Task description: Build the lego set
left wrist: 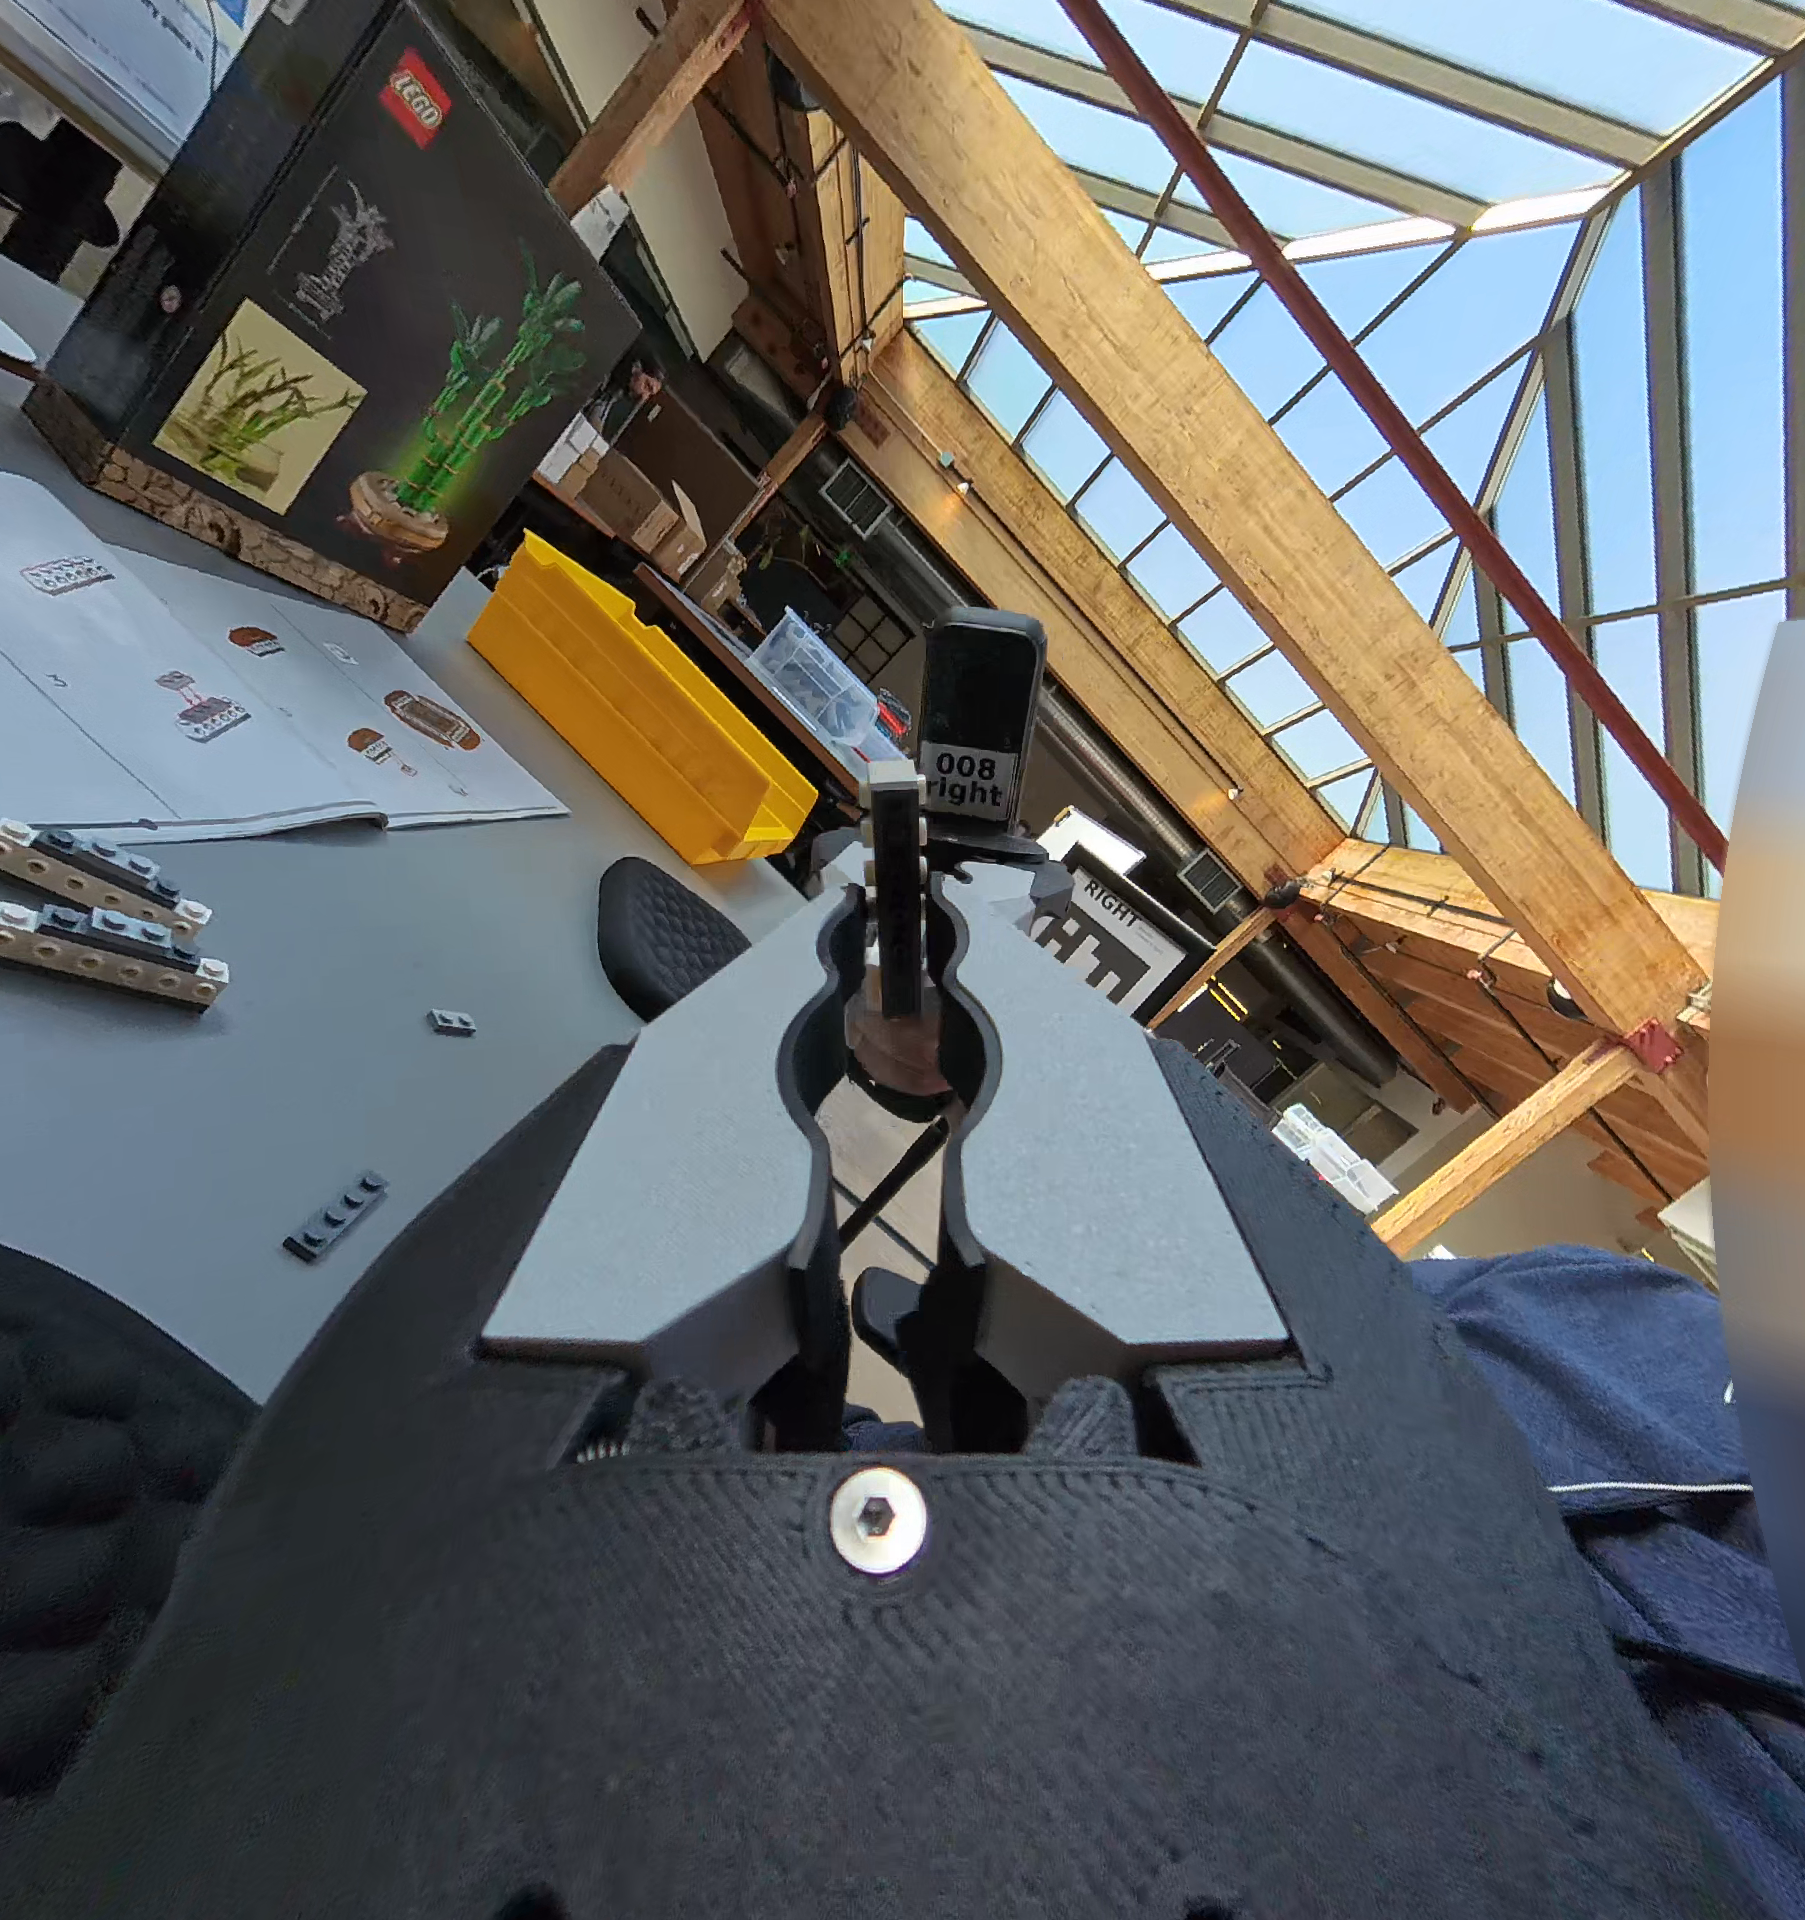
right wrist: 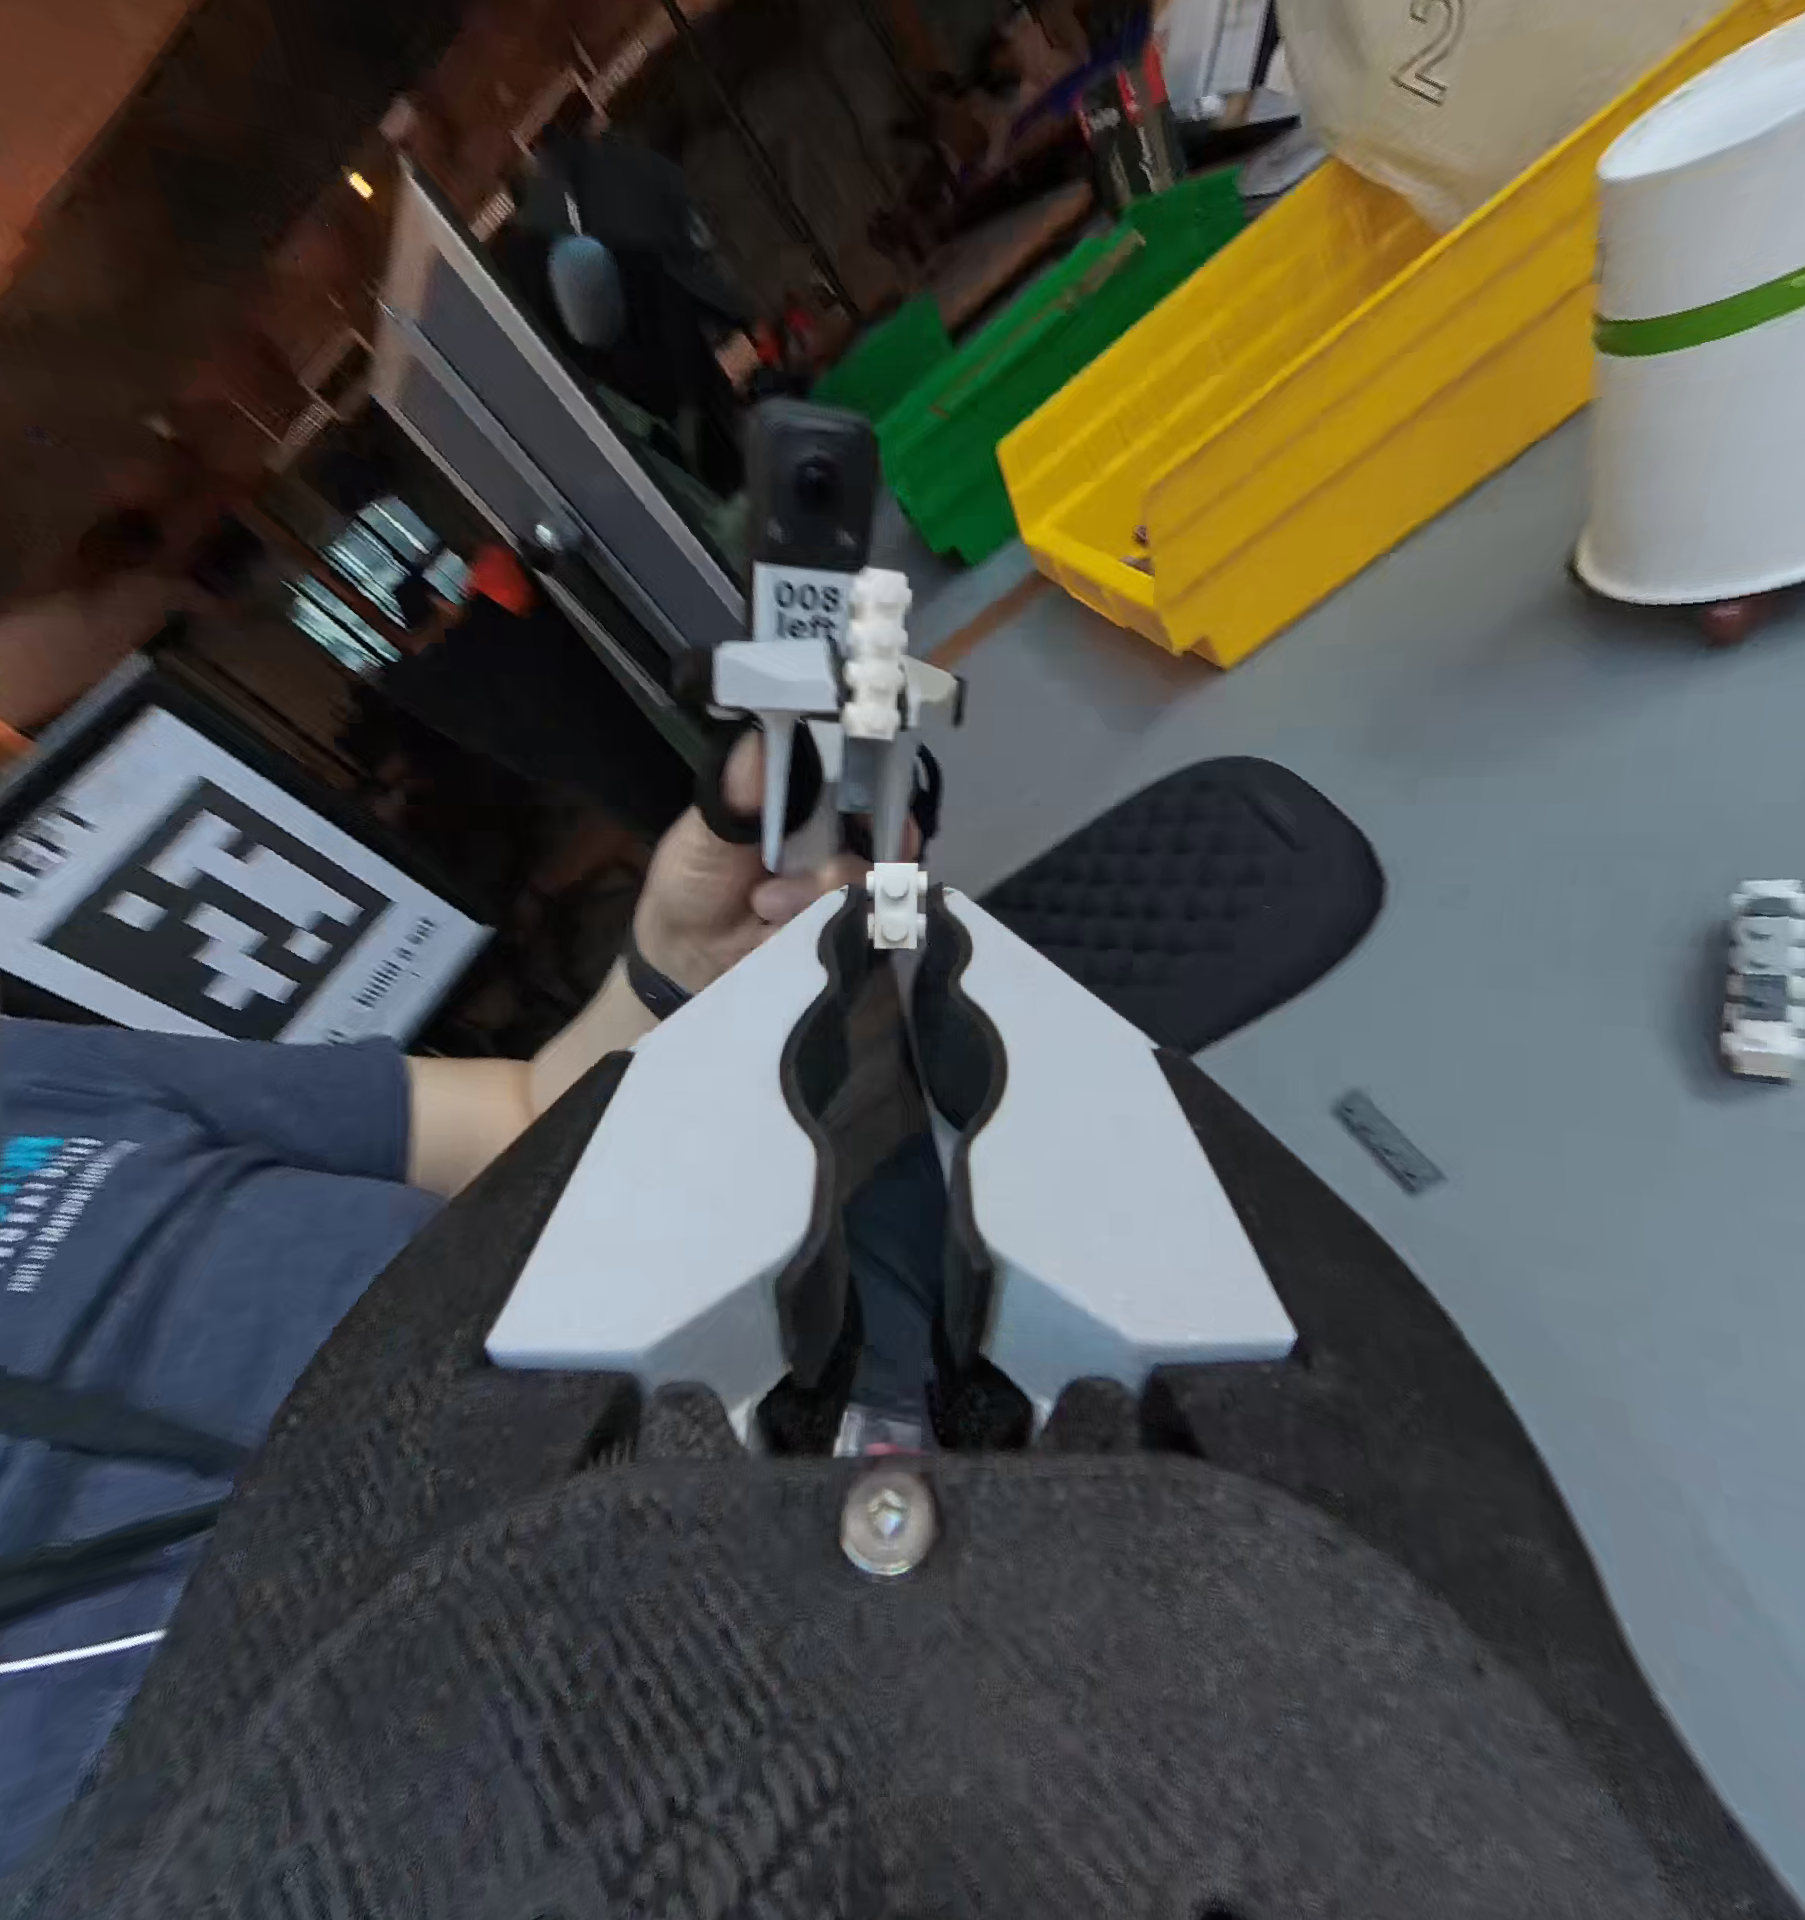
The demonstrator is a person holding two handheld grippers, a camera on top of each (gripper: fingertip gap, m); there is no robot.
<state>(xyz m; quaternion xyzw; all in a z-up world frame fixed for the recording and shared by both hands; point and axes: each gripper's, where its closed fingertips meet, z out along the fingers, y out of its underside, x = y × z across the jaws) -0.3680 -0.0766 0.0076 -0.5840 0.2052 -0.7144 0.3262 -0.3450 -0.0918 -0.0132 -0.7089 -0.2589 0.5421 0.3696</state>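
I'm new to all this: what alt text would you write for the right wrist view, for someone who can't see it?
The right tool, seen from behind, pinches a small white Lego plate at its tips. Just beyond, a hand holds the left tool, gripping a longer white Lego piece. On the grey table sit yellow bins.

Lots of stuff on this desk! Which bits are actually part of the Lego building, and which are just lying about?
Part of the job:
- black strip in left hand-held gripper
- small white plate in right hand-held gripper
- two built sections
- loose dark plates
- instruction booklet
- set box

Just lying about:
- yellow bins
- green bins
- white tub
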